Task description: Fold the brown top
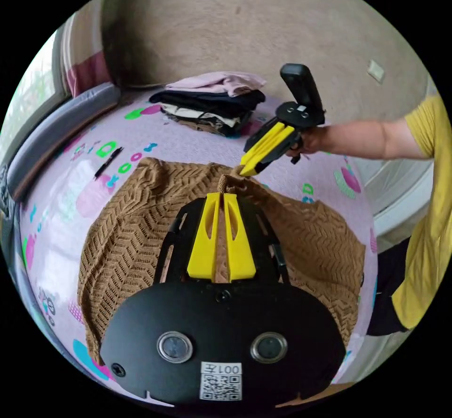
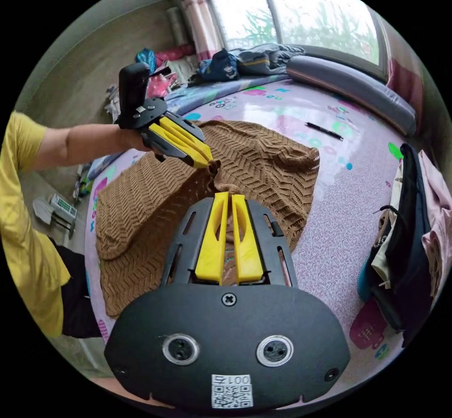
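Note:
The brown knit top (image 1: pixel 127 229) lies spread on a pink patterned bed cover (image 1: pixel 70 229), with one part of it gathered up into a small bunch. My left gripper (image 1: pixel 221 195) is shut on that bunch. The right gripper (image 1: pixel 246 169) reaches in from the right, held by a hand, and pinches the same bunch just beside it. In the right gripper view, my right gripper (image 2: pixel 230 195) is shut on the raised fabric of the brown top (image 2: pixel 263 163), and the left gripper (image 2: pixel 205 162) meets it from the left.
A stack of folded clothes (image 1: pixel 212 102) (image 2: pixel 409 229) sits on the bed beyond the top. A black pen (image 1: pixel 108 161) (image 2: pixel 324 130) lies on the cover. A grey bolster (image 1: pixel 52 130) (image 2: pixel 348 88) lines the window side. A person in a yellow shirt (image 1: pixel 428 201) (image 2: pixel 23 229) stands at the bed's edge.

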{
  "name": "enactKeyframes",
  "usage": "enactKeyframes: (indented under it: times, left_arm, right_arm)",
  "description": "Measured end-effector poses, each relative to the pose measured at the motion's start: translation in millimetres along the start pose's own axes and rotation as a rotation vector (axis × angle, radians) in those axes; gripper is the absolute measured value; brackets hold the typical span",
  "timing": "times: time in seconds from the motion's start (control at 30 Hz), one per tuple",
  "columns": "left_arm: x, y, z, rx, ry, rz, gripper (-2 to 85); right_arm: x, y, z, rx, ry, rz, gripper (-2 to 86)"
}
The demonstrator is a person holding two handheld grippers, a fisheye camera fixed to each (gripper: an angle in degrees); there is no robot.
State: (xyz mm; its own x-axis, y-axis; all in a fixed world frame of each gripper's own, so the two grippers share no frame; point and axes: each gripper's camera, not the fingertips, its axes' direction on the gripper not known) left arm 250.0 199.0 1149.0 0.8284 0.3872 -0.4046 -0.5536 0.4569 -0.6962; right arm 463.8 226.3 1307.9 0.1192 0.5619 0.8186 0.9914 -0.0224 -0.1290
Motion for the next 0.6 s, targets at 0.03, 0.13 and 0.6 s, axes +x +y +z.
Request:
enactKeyframes:
  times: [0.03,0.13,0.6]
  left_arm:
    - [-8.8,-1.3,2.4,-0.006,-0.001,-0.012,-1.0]
    - [-44.5,-6.6,19.3,-0.073,0.051,-0.055,-1.0]
    - [-166.8,70.9,39.1,0.152,0.295,-0.733,-1.1]
  right_arm:
    - [12.6,-2.5,6.1,-0.007,-0.009,0.036,0.7]
    - [35.7,-6.0,22.7,-0.053,-0.022,0.095,1.1]
    - [86.2,27.0,18.8,0.1,0.0,0.285,3.5]
